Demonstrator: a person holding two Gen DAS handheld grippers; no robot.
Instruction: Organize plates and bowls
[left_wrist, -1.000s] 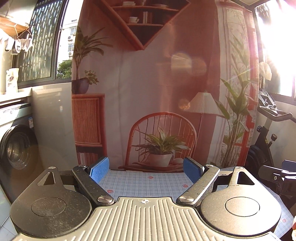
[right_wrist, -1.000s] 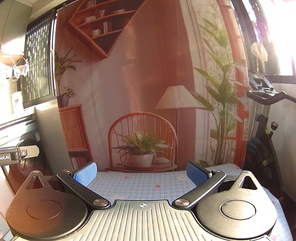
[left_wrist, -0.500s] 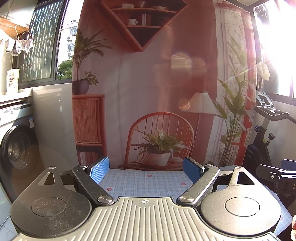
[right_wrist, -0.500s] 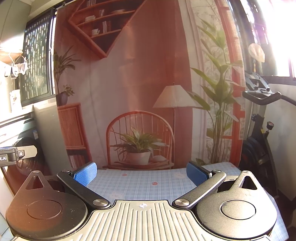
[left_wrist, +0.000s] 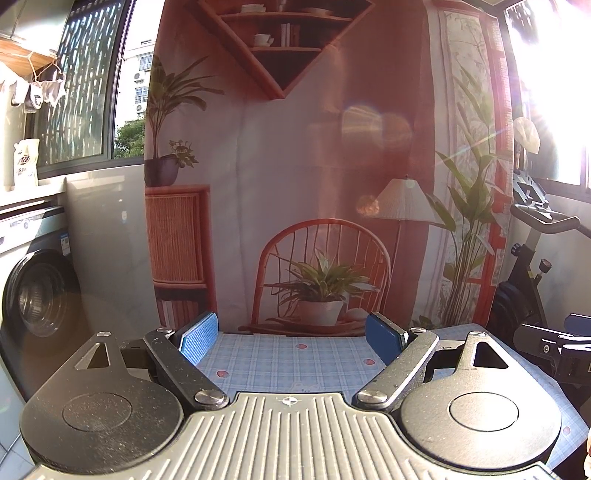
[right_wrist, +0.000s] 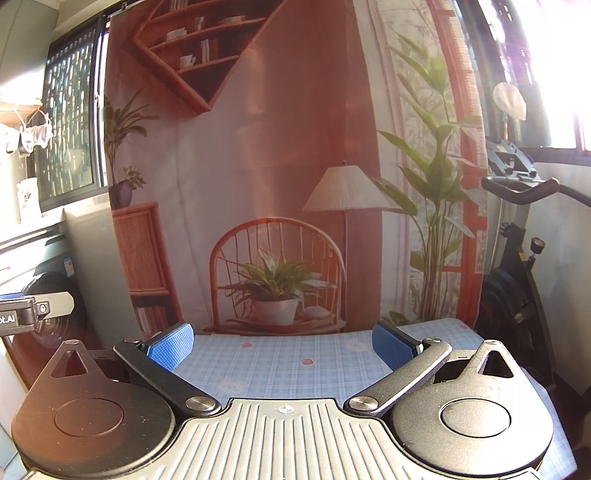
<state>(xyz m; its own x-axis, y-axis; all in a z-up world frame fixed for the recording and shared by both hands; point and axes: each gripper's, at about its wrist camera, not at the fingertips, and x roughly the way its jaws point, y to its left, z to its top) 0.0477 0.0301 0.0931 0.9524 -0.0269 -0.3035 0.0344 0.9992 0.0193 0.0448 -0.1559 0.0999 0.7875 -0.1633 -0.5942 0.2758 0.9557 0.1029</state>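
No plates or bowls show in either view. My left gripper (left_wrist: 290, 341) is open and empty, its blue pads wide apart above the blue checked tablecloth (left_wrist: 288, 363). My right gripper (right_wrist: 282, 345) is also open and empty above the same tablecloth (right_wrist: 280, 363). The right gripper's side (left_wrist: 557, 347) shows at the right edge of the left wrist view. The left gripper's side (right_wrist: 33, 308) shows at the left edge of the right wrist view.
A printed backdrop (left_wrist: 314, 184) with a chair and plant hangs behind the table's far edge. A washing machine (left_wrist: 33, 295) stands at the left. An exercise bike (right_wrist: 517, 240) stands at the right. Strong sun glare comes from the right window.
Both grippers have tilted or moved slightly, so a little more tablecloth shows. Both stay open and empty.
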